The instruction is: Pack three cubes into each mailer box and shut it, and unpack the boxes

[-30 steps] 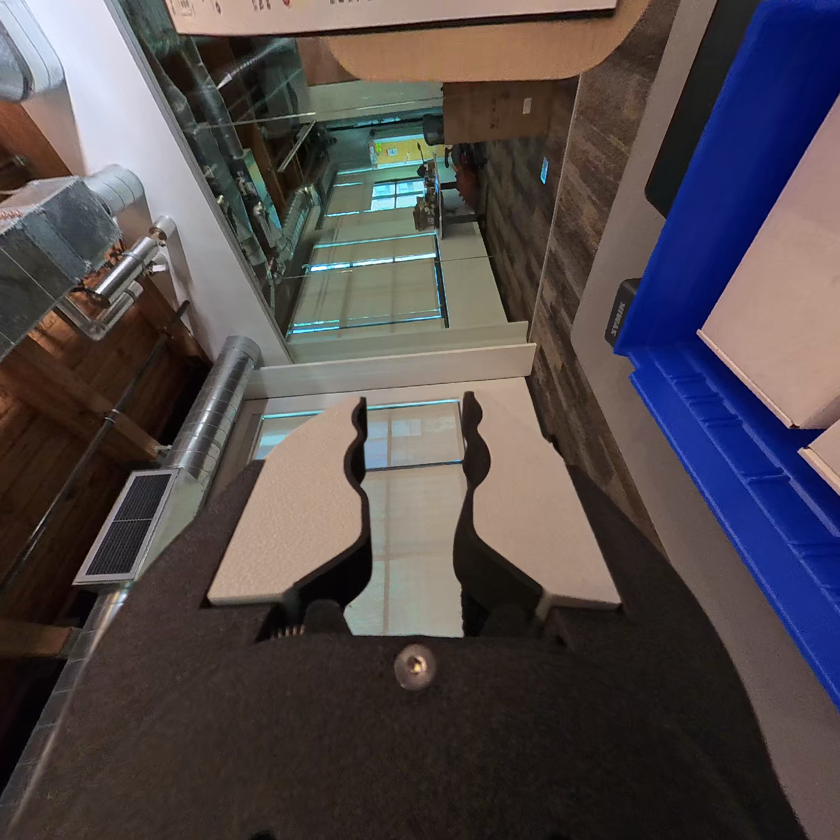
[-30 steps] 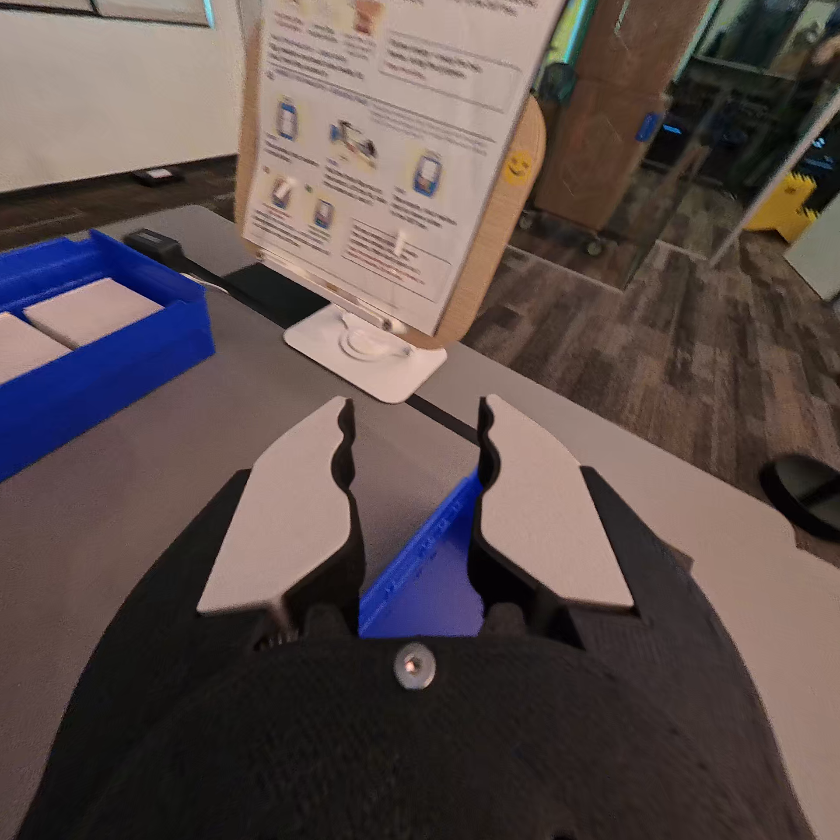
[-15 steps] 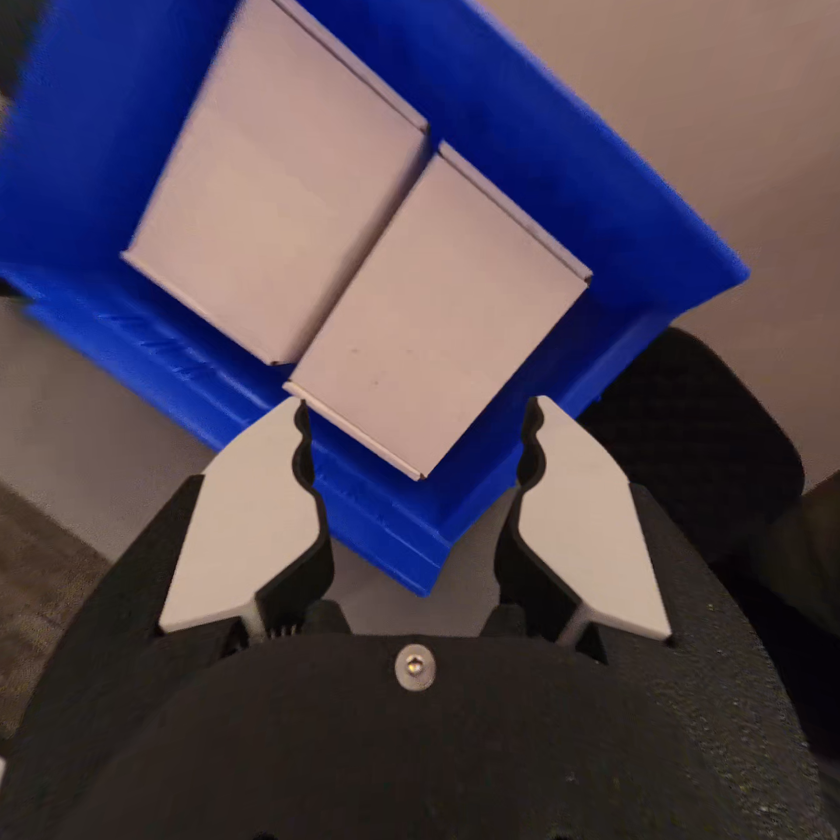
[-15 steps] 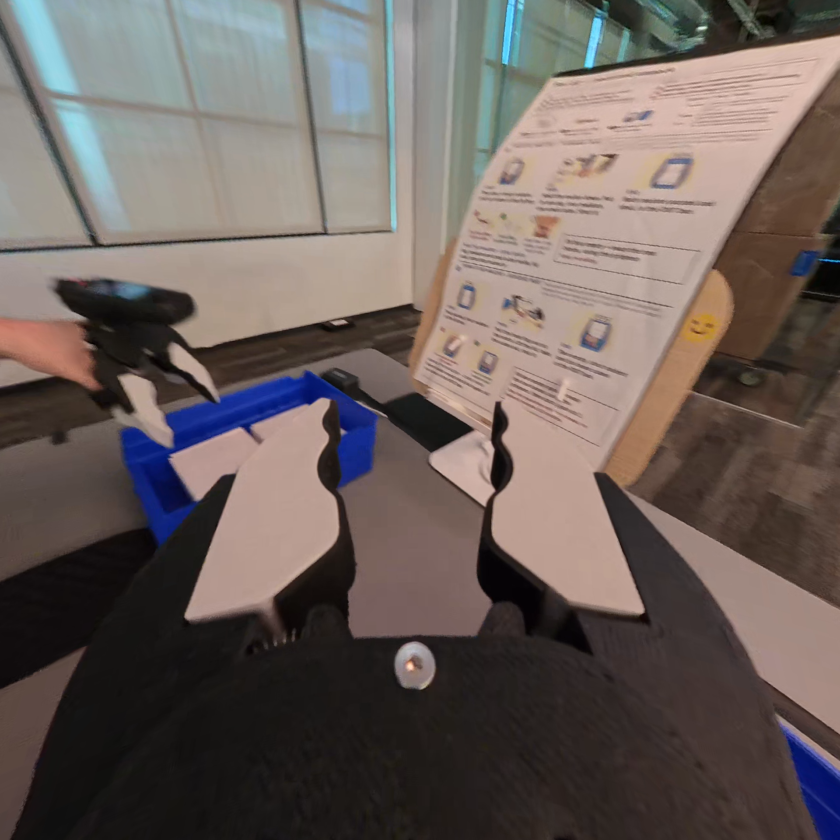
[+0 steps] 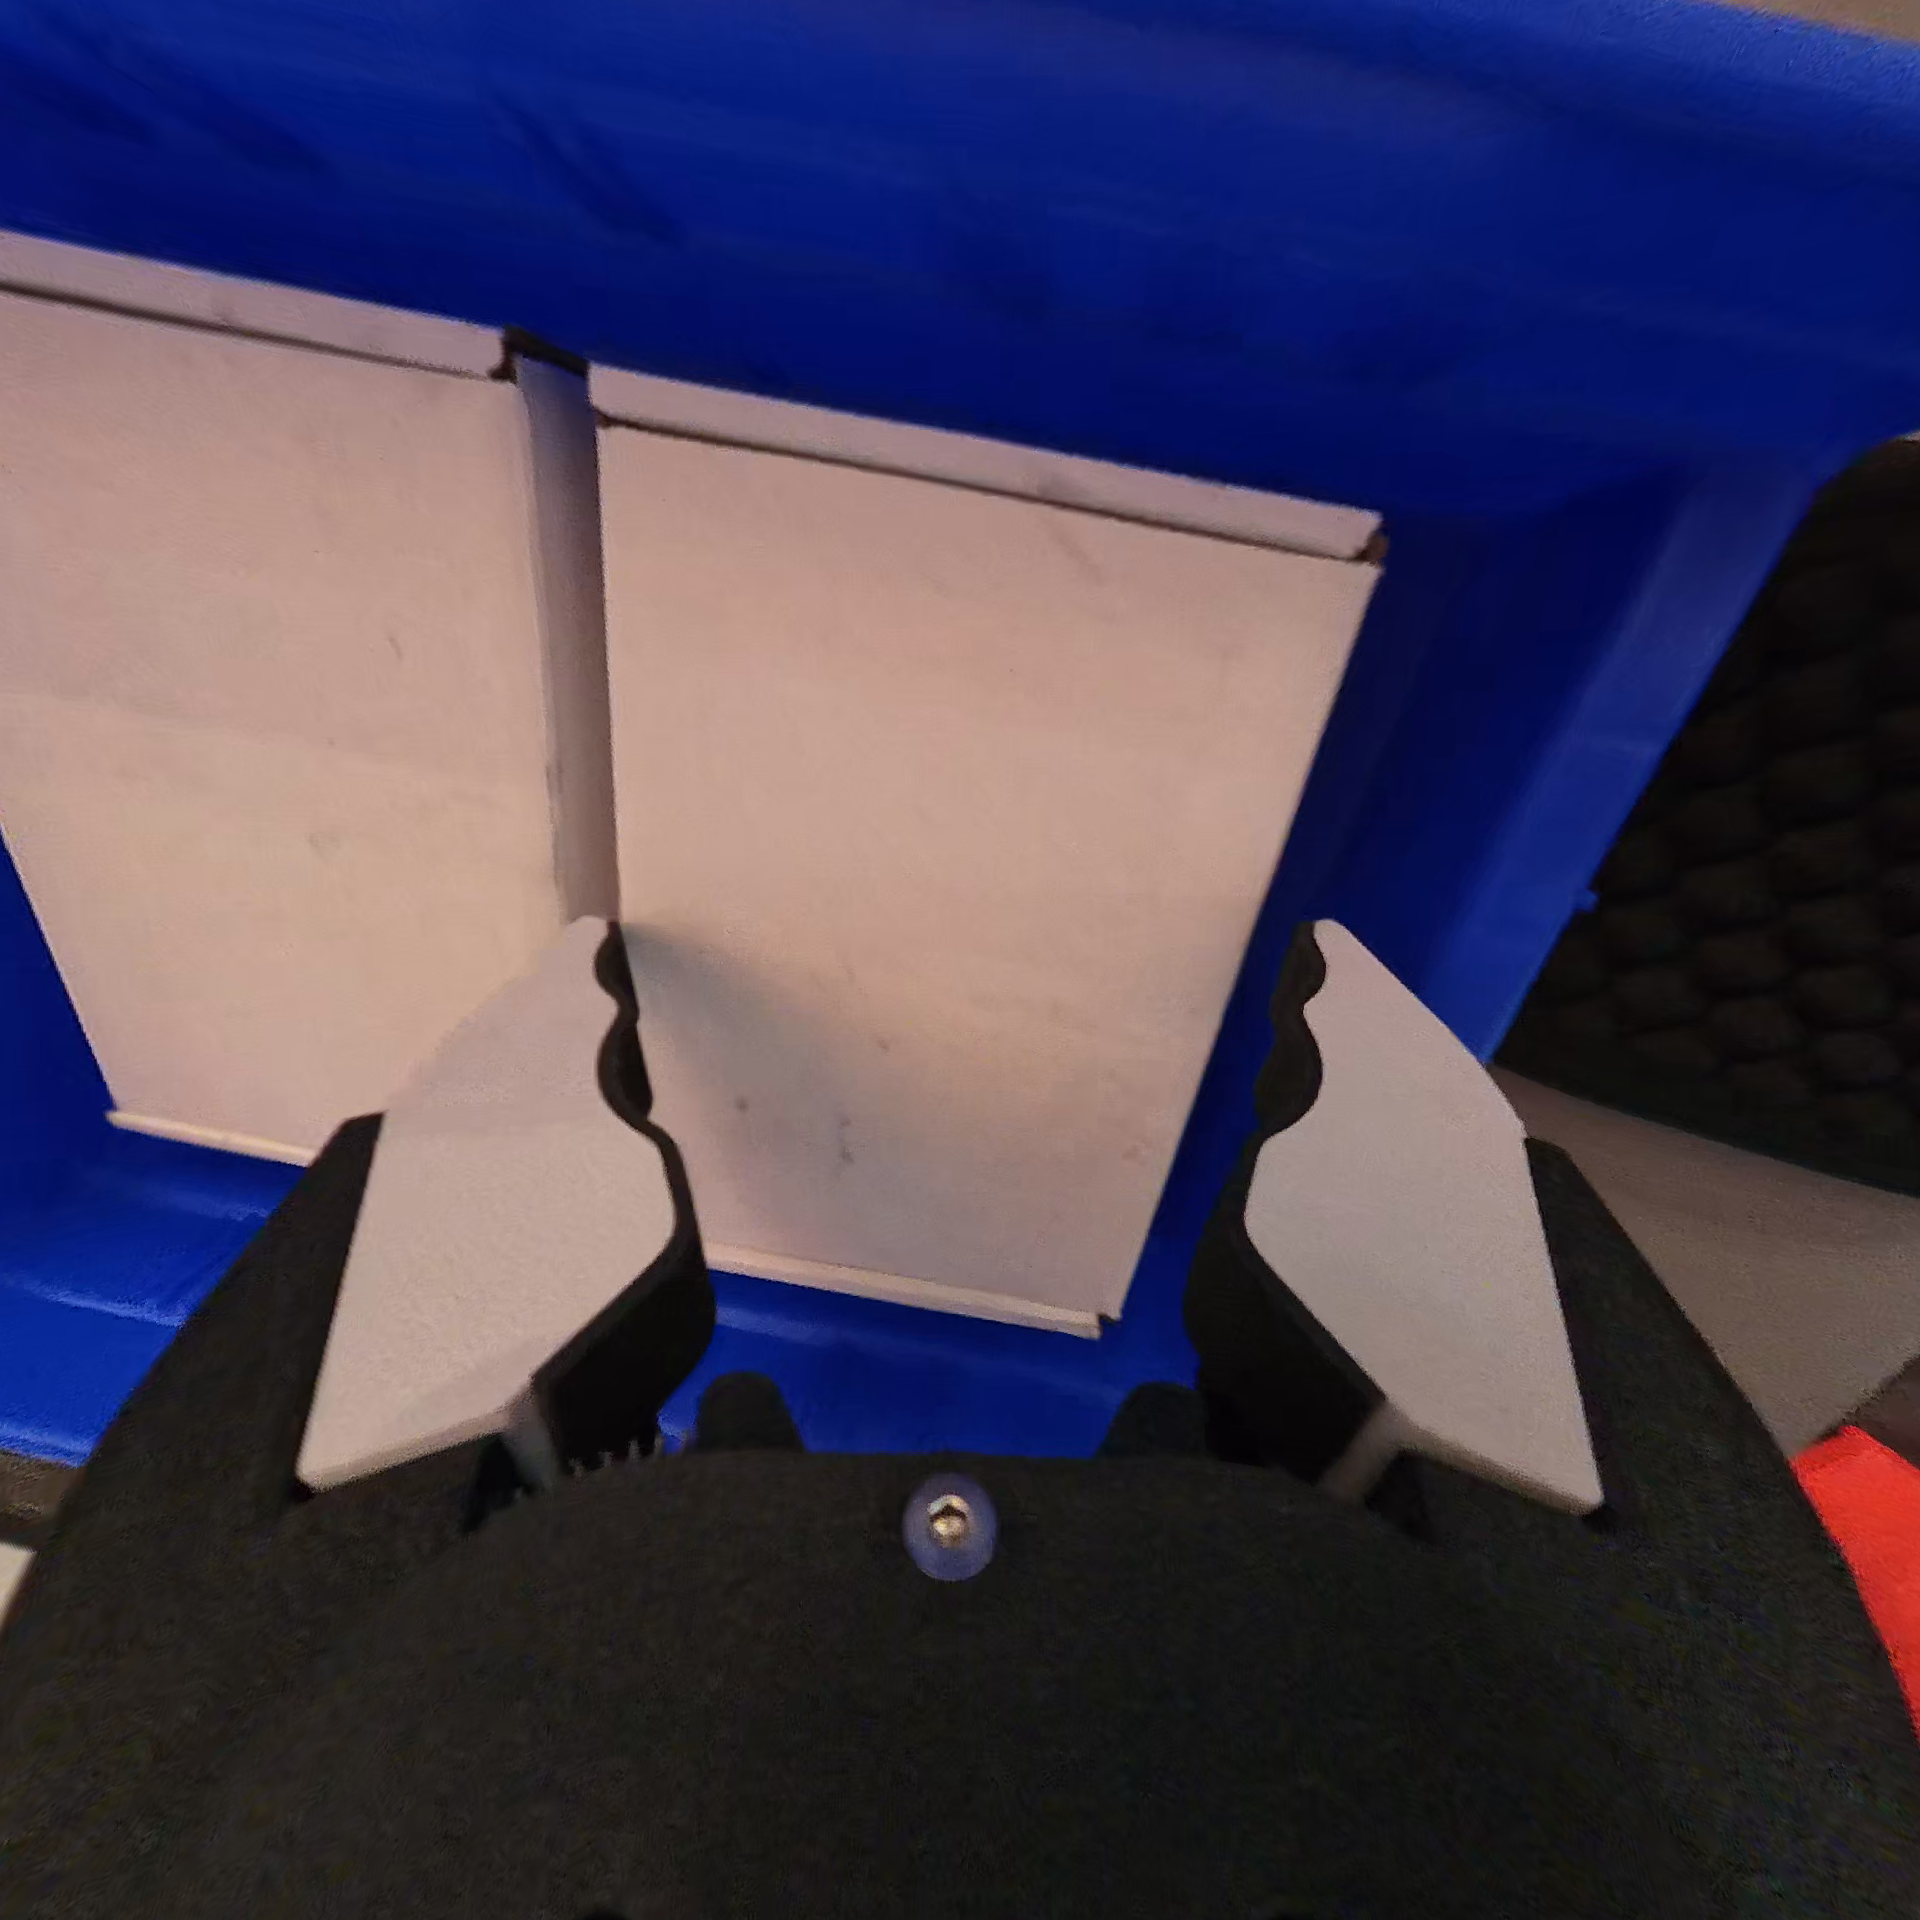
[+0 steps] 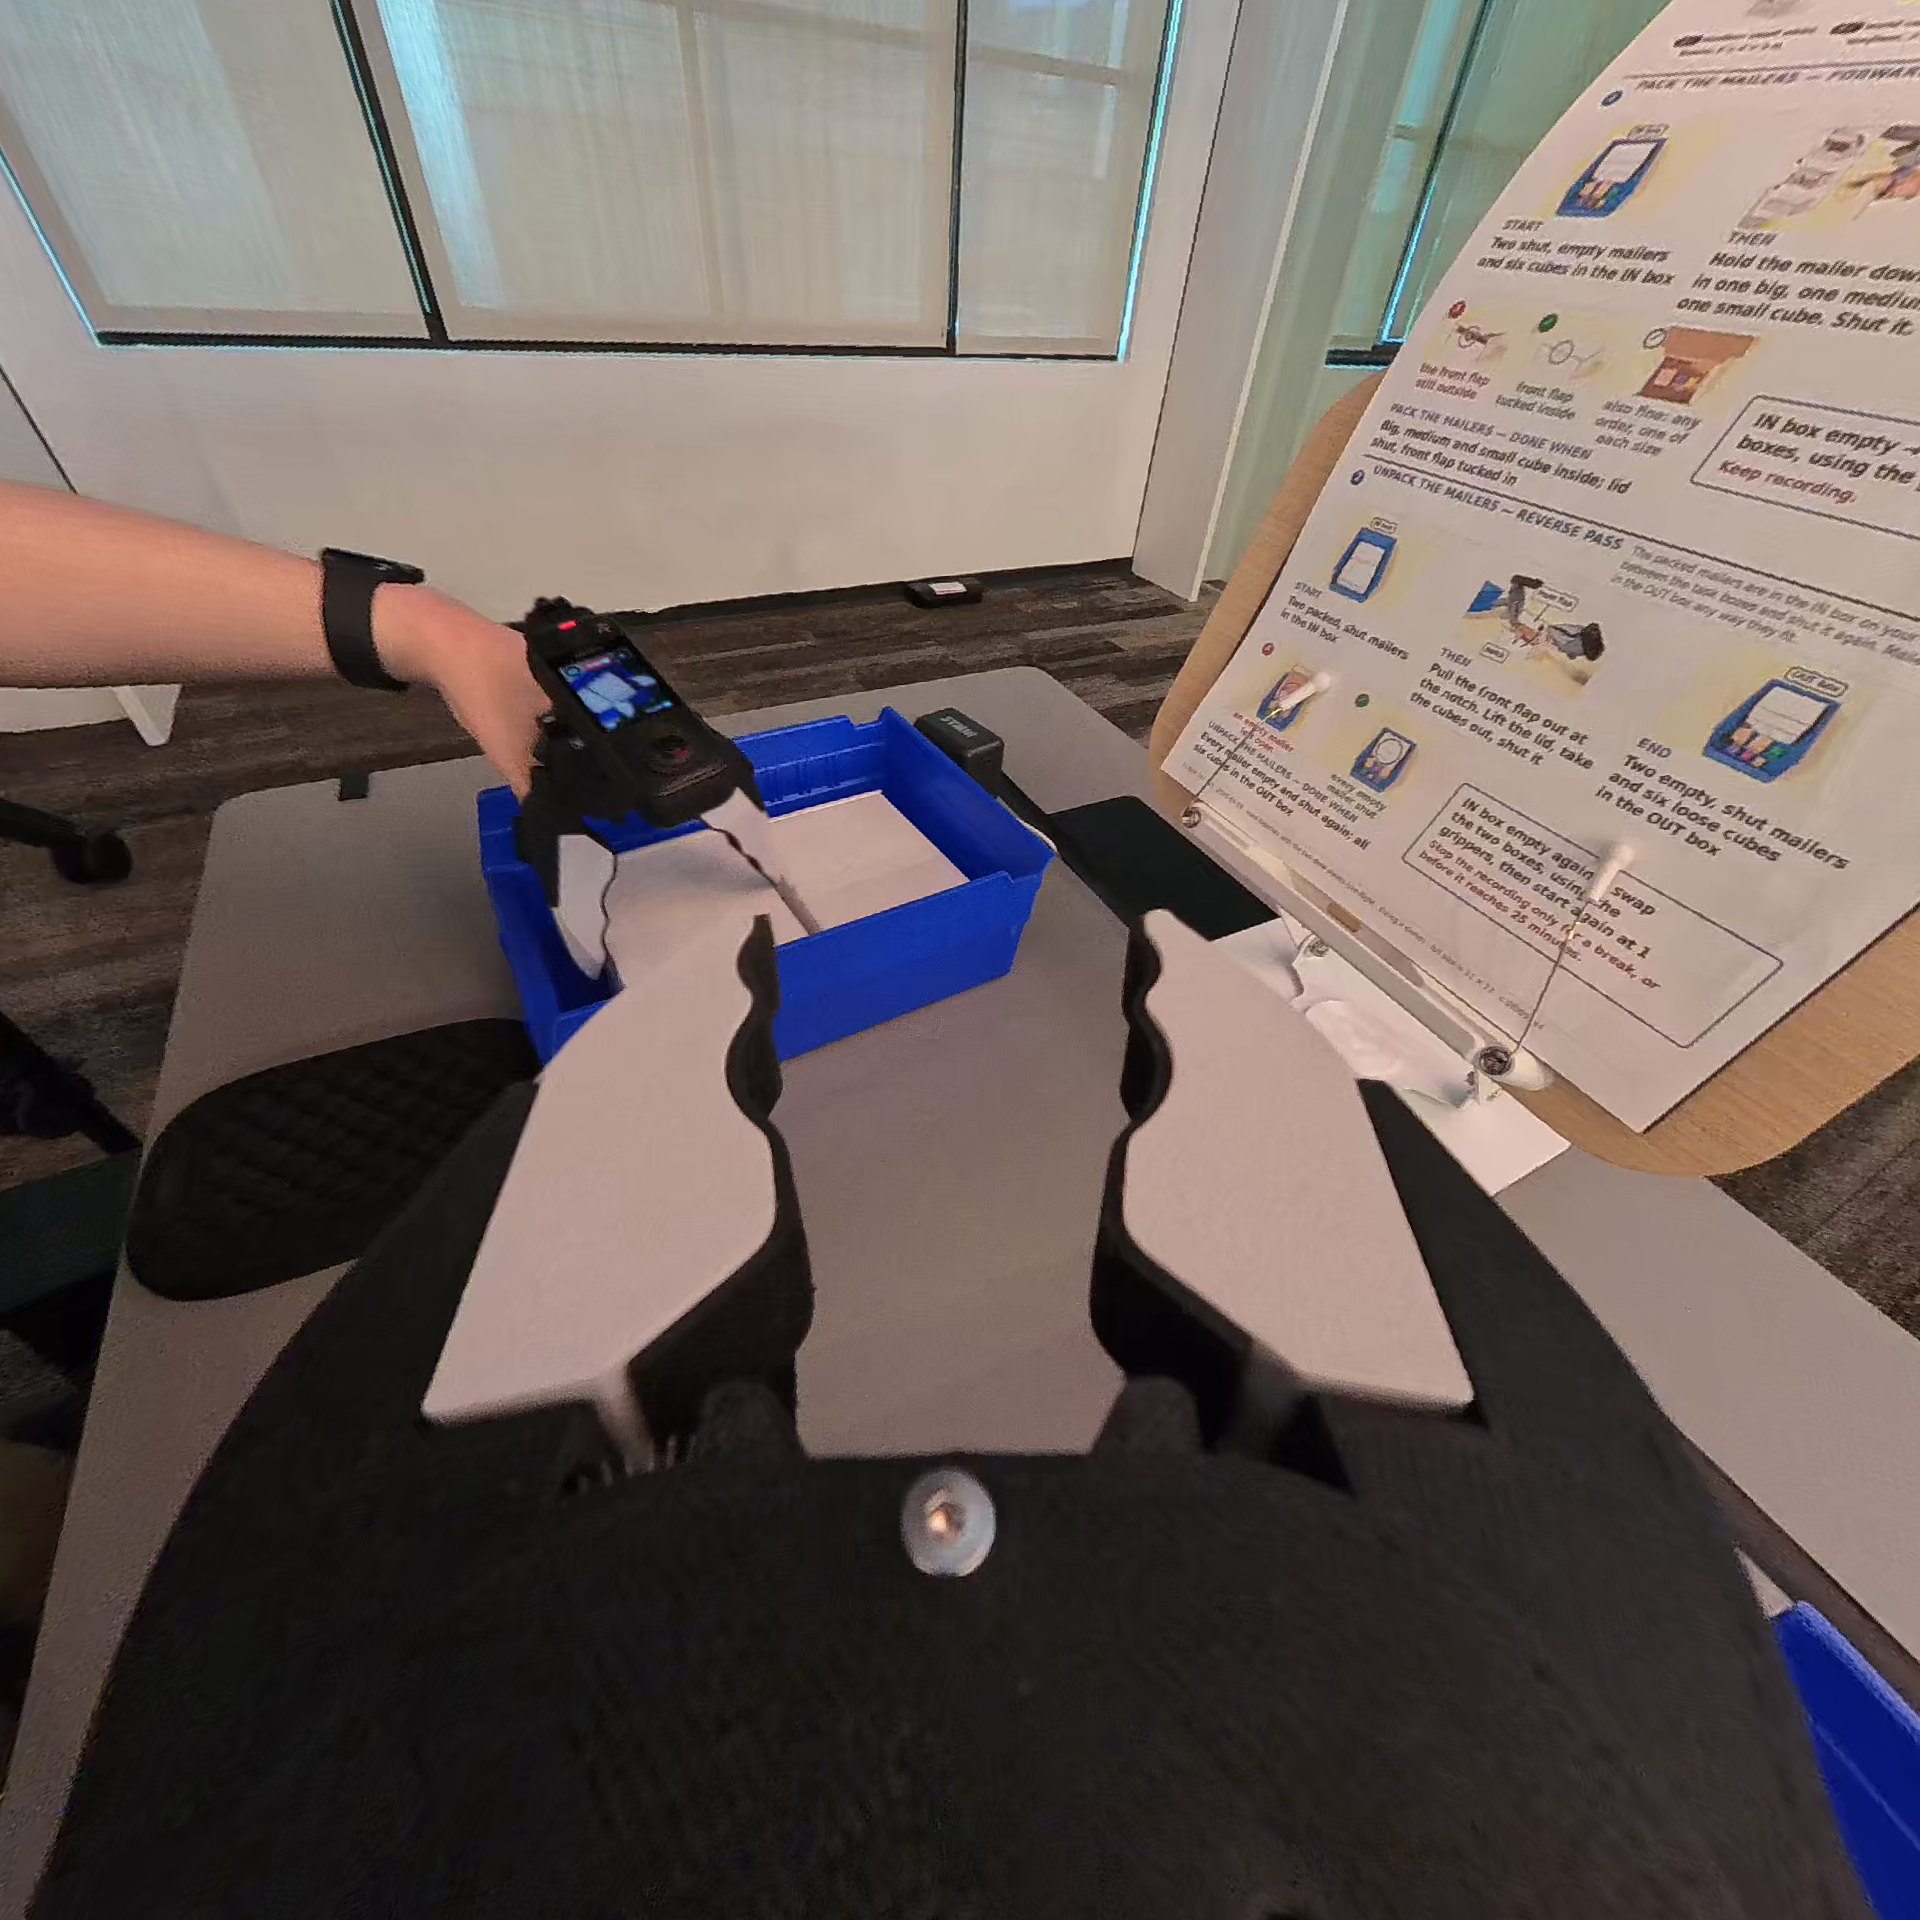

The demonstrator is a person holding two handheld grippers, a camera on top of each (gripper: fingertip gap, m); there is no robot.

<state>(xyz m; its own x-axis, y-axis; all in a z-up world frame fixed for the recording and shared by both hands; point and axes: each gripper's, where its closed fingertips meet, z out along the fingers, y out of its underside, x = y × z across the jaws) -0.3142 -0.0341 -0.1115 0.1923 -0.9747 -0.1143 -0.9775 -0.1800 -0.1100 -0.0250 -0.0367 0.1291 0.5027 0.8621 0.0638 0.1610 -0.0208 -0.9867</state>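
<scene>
Two shut white mailer boxes lie side by side in a blue bin (image 5: 1039, 208). In the left wrist view my left gripper (image 5: 956, 940) is wide open, its fingers straddling the near end of the right-hand mailer (image 5: 956, 831); the other mailer (image 5: 270, 707) lies to its left. In the right wrist view the left gripper (image 6: 686, 883) reaches down into the same bin (image 6: 914, 956) over a mailer (image 6: 873, 852). My right gripper (image 6: 948, 935) is open and empty, held above the grey table (image 6: 935, 1195). No cubes are in view.
A propped instruction sheet (image 6: 1621, 582) on a wooden stand is at the right. A black block with a cable (image 6: 966, 738) lies behind the bin. A black mesh chair part (image 6: 312, 1132) sits at the table's left edge. Another blue bin's corner (image 6: 1860, 1745) shows lower right. Something red (image 5: 1870, 1538) shows at the left wrist view's right edge. One gripper's finger ends stand about 35 cm off the other's.
My left gripper swung from facing the ceiling down into the blue bin and opened wider around the right-hand mailer. My right gripper lifted and turned left toward the bin.
</scene>
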